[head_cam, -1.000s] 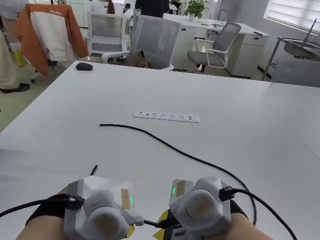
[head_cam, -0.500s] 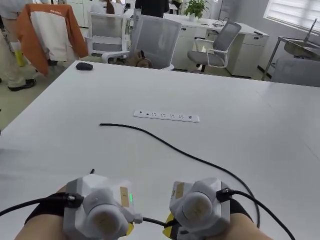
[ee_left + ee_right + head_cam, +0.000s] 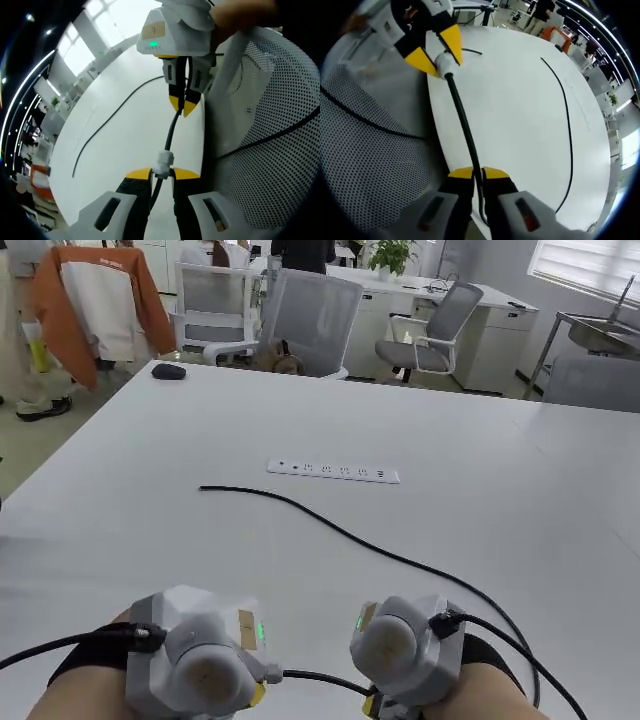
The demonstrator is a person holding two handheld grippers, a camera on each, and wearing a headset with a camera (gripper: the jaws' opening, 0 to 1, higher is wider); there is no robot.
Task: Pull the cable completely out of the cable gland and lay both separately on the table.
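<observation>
A white cable gland [image 3: 163, 161] sits between the yellow tips of my left gripper [image 3: 161, 174], which is shut on it. The black cable [image 3: 172, 127] runs out of the gland to my right gripper [image 3: 183, 104]. In the right gripper view, my right gripper [image 3: 477, 173] is shut on the cable [image 3: 462, 117], which leads up to the gland [image 3: 444, 62] in the left gripper [image 3: 437, 52]. In the head view, both grippers are low at the near table edge, left [image 3: 260, 692] and right [image 3: 375, 702], with a short cable span [image 3: 315, 677] between them.
A long black cable [image 3: 340, 532] lies across the white table [image 3: 500, 470]. Farther back are a white power strip [image 3: 332, 473] and a dark mouse [image 3: 168, 372]. Office chairs [image 3: 310, 320] stand behind the table. White mesh [image 3: 260, 125] lies close by the near edge.
The two grippers have drawn apart. The right one has moved right, and a longer stretch of cable now shows between them.
</observation>
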